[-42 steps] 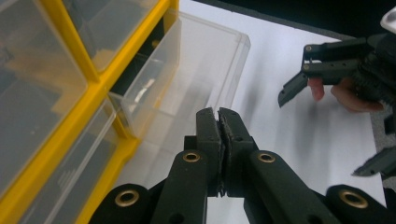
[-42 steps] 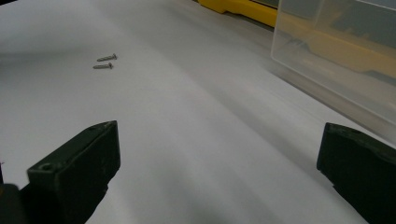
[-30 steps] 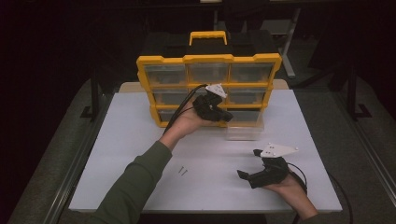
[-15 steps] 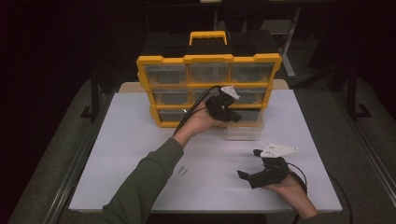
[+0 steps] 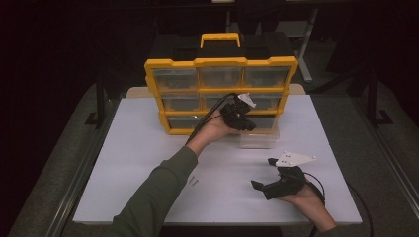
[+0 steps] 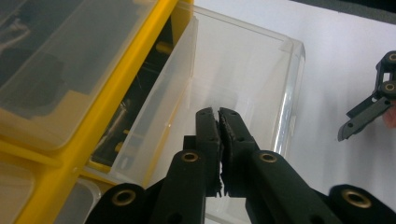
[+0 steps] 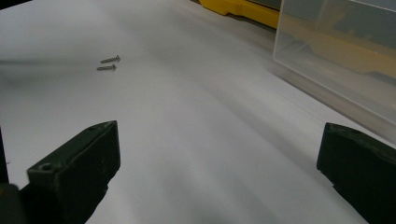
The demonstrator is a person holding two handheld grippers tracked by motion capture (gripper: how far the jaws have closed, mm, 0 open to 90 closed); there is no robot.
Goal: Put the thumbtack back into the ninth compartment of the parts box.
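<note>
Where dark floor surrounds it, white table point(image 5: 148, 148) bears organizer point(image 5: 221, 79).

Pretty dim room overall, the only well-lit thing is the white rectangular tabletop point(image 5: 123, 163), which sits on a dark metal frame point(image 5: 74, 187) that runs along its edges. Floor around it looks like dark grey carpet point(image 5: 44, 163). Behind the table it's mostly black, with some dark metal stand legs point(image 5: 306, 54) and a lighter patch of floor barely visible.
</note>
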